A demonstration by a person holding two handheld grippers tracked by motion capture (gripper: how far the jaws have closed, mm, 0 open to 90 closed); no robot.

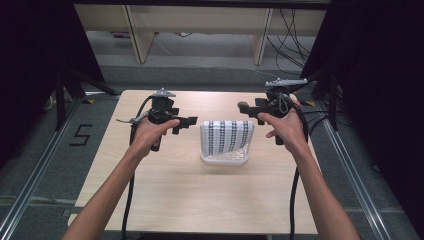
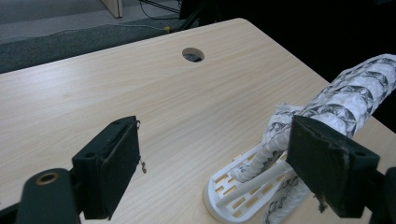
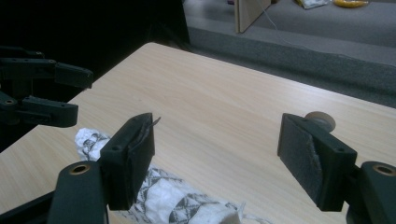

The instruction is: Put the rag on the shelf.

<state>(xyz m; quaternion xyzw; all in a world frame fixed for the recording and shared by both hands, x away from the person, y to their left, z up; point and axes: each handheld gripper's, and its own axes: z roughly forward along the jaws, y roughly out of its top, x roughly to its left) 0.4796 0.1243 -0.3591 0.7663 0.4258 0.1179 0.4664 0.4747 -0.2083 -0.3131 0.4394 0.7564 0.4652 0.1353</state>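
Patterned cloth (image 1: pixel 227 134) draped over white rack (image 1: pixel 224 159); left gripper (image 1: pixel 181 124) and right gripper (image 1: pixel 248 110) flanking, jaws wide, empty; handling seemingly yet to begin.

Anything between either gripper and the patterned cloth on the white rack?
Nothing visible. The left gripper and right gripper hover open on either side of the patterned cloth, which is draped over the white rack. Just bare table lies around it.

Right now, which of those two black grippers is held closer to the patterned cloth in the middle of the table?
Going by the high view, the left gripper: its tips sit just beside the cloth draped over the white rack, while the right gripper hangs slightly farther off. Both are open.
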